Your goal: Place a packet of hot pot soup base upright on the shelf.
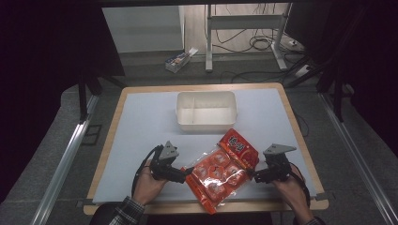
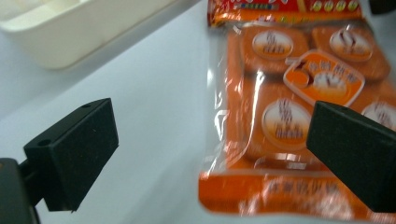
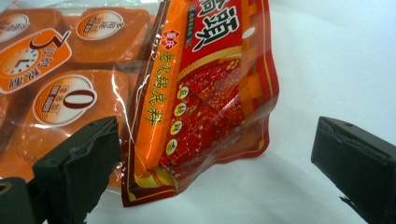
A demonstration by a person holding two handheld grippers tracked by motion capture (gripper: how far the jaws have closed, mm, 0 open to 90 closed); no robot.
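Two wide-open hand-held grippers, left [image 1: 184,176] and right [image 1: 253,176], flanking snack bag [image 1: 222,168], apparently diagonal, red header far-right.

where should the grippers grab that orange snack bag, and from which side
Probably by its thin flat edges: the orange snack bag lies flat and diagonal on the table. The left gripper comes in from the bag's left edge and the right gripper from its right; both are open and level with it.
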